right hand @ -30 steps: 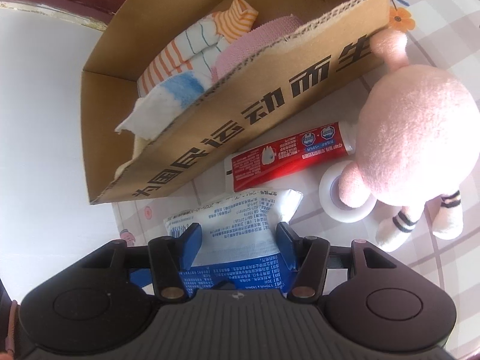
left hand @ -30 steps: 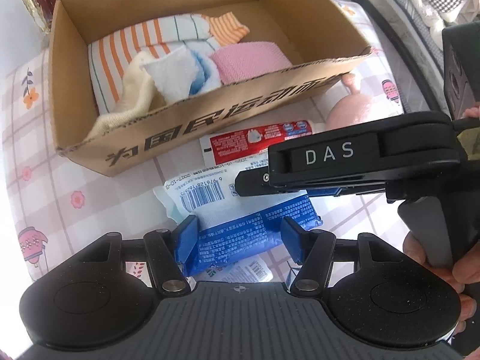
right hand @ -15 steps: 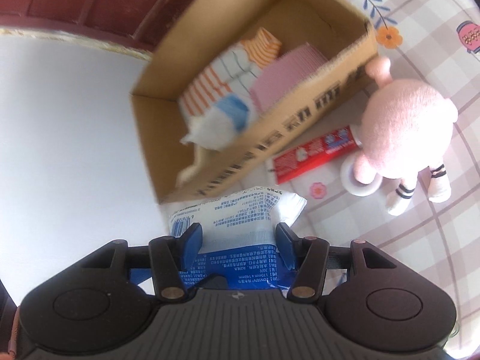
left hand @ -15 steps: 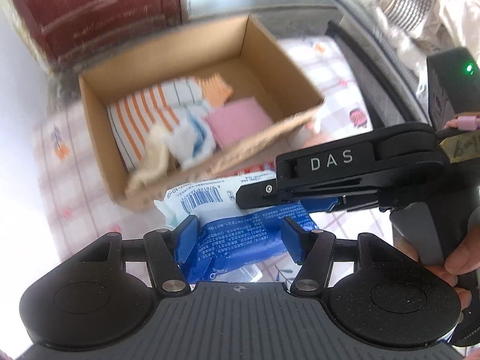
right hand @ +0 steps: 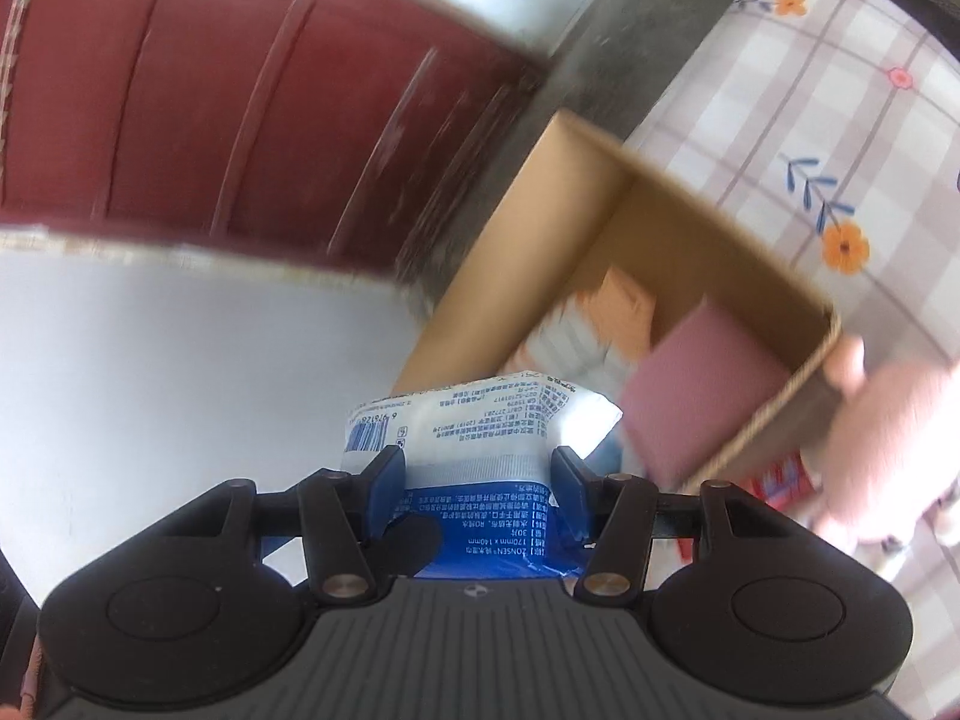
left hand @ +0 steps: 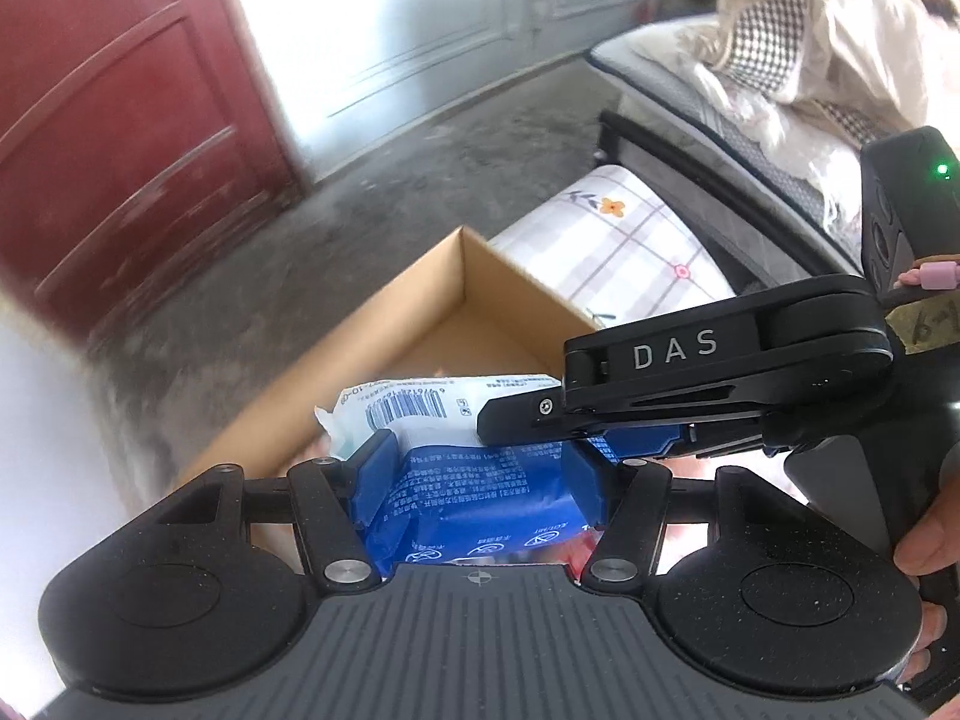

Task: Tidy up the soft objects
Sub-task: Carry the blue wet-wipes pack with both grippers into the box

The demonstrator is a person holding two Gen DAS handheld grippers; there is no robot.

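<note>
Above the blurred cardboard box (right hand: 630, 276), both grippers, left gripper (left hand: 480, 468), right gripper (right hand: 477, 471), clamping wipes pack (right hand: 480, 420), contents half-hidden.

The left gripper (left hand: 480, 468) has its blue fingers (left hand: 377, 468) pressed against both sides of a wipes pack (left hand: 474, 492). The right gripper (right hand: 477, 474) clamps the same pack from the other side, its black body crossing the left view. A hand, probably the right (left hand: 927, 546), grips its handle.

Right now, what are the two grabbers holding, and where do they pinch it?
Both hold one wet-wipes pack: the left gripper pinches its blue end, the right gripper its long sides.
</note>
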